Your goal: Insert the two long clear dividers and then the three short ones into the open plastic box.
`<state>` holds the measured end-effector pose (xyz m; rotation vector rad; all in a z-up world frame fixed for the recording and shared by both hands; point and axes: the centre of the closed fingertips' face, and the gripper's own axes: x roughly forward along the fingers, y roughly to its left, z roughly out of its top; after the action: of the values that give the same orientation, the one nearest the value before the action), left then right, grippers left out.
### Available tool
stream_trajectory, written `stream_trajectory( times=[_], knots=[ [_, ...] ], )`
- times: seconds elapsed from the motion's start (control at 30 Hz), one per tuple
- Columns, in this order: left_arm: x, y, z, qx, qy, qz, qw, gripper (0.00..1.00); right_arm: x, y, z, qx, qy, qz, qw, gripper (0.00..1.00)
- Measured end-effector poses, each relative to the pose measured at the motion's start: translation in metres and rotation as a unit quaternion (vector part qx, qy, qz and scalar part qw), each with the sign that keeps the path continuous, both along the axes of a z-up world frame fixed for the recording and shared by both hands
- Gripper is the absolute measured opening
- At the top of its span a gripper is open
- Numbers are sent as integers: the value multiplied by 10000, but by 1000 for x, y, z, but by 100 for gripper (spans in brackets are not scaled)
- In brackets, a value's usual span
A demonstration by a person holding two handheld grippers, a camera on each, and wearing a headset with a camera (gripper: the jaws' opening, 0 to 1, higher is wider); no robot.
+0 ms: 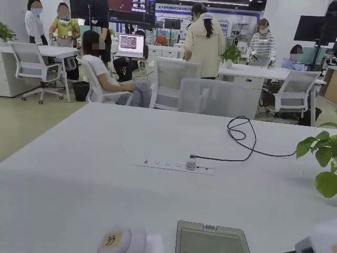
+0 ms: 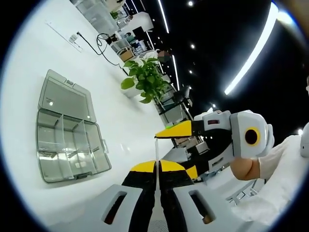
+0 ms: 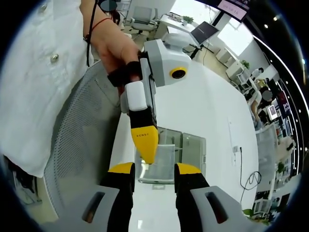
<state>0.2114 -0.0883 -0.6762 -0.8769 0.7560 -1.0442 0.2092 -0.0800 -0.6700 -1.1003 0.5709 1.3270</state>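
The open clear plastic box point(image 2: 67, 145) lies on the white table, its lid point(image 2: 65, 99) folded flat; clear walls split its base into compartments. My left gripper point(image 2: 158, 166) is shut on a thin clear divider point(image 2: 157, 147), seen edge-on and held in the air on the near side of the box. In the right gripper view that divider point(image 3: 161, 162) hangs between the open jaws of my right gripper point(image 3: 154, 170), below the left gripper point(image 3: 146, 145). The right gripper point(image 2: 179, 150) reaches in from the right. The box lid point(image 1: 210, 240) shows at the head view's bottom edge.
A power strip point(image 1: 174, 166) with a black cable point(image 1: 242, 139) lies mid-table. A potted plant point(image 1: 321, 158) stands at the table's right edge. Mesh office chairs point(image 1: 216, 97) and several people are beyond the far edge. A grey mesh chair point(image 3: 82, 145) is close to me.
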Motion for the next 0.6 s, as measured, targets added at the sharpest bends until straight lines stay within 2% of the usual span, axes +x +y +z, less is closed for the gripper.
stream_trajectory(
  times=[0.07, 0.2, 0.23, 0.33, 0.37, 0.47, 0.5, 0.57, 0.6],
  knots=[
    [0, 0, 2, -24, -42, -12, 10000, 0, 1, 0, 2, 21, 3, -14, 10000, 34],
    [0, 2, 1, 269, -482, -137, 9984, 0, 3, -1, 6, 103, 95, -56, 9999, 34],
    [1, 4, -1, 395, -642, -168, 9970, 0, 3, -1, 8, 132, 133, -75, 9998, 33],
    [-1, 6, -2, 575, -1024, -307, 9926, 0, 5, -2, 11, 237, 279, -136, 9992, 32],
    [-3, 7, -3, 697, -1254, -384, 9889, 0, 5, -3, 13, 278, 361, -152, 9988, 32],
    [-7, 7, -2, 876, -1753, -612, 9787, 0, 5, -4, 15, 350, 574, -169, 9976, 29],
    [-10, 7, -4, 1007, -1965, -736, 9725, 0, 4, -4, 16, 375, 677, -159, 9969, 29],
    [-11, 7, -5, 1121, -2222, -829, 9650, 0, 4, -4, 17, 426, 822, -151, 9956, 28],
    [-12, 7, -3, 1110, -2355, -870, 9616, 0, 1, -3, 19, 485, 1023, -148, 9935, 26]
  ],
)
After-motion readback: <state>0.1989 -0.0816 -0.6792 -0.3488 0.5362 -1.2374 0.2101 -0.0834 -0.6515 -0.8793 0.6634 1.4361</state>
